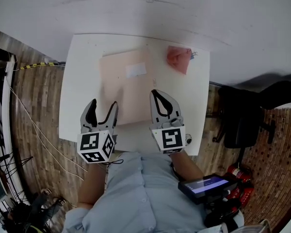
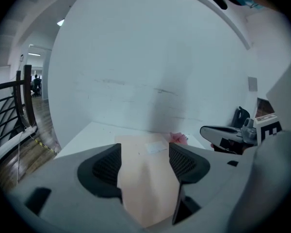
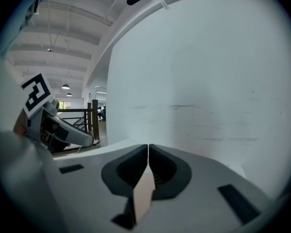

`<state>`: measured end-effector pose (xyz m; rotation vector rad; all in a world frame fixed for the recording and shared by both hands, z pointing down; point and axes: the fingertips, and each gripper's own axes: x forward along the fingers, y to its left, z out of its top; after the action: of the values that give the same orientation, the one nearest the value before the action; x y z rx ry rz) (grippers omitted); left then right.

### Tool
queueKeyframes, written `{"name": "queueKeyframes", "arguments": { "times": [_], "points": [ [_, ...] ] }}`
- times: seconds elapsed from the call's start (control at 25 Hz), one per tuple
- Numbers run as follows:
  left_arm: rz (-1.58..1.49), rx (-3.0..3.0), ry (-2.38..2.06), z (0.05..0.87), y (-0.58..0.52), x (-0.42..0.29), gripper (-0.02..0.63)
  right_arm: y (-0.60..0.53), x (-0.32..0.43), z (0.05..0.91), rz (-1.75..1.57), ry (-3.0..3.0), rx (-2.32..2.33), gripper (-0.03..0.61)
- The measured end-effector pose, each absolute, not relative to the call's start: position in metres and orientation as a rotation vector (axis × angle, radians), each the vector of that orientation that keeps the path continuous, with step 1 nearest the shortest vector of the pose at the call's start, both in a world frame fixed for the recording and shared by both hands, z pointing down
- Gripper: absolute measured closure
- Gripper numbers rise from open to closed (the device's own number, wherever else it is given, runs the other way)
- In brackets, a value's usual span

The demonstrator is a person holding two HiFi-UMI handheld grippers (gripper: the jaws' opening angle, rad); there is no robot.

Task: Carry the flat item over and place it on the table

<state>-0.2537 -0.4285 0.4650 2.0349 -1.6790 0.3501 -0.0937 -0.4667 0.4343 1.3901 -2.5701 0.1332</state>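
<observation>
Right claw (image 3: 148,152) apparently pinching envelope (image 1: 126,89), white table (image 1: 80,81), brick floor (image 1: 39,91)

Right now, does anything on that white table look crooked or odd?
Yes: the beige envelope isn't flat; it bows up in a ridge between the left gripper's open jaws, while the right gripper pinches its edge.
</observation>
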Motion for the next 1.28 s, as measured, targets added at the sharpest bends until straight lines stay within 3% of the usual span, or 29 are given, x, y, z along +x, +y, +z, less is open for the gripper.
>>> {"name": "queueKeyframes", "arguments": {
  "times": [0.28, 0.44, 0.84, 1.28],
  "points": [
    [0.267, 2.125, -1.862, 0.420, -0.420, -0.250, 0.466, -0.456, -0.092, 0.406, 0.067, -2.643, 1.377, 0.566],
    [0.217, 2.198, -1.984, 0.385, -0.415, -0.241, 0.612, -0.449, -0.089, 0.390, 0.059, -2.684, 1.369, 0.566],
    [0.171, 2.208, -2.205, 0.337, -0.385, -0.230, 0.612, -0.422, -0.087, 0.364, -0.019, -2.759, 1.283, 0.569],
    [0.130, 2.347, -2.158, 0.320, -0.347, -0.248, 0.612, -0.377, -0.109, 0.348, -0.078, -2.681, 1.430, 0.574]
  ]
}}
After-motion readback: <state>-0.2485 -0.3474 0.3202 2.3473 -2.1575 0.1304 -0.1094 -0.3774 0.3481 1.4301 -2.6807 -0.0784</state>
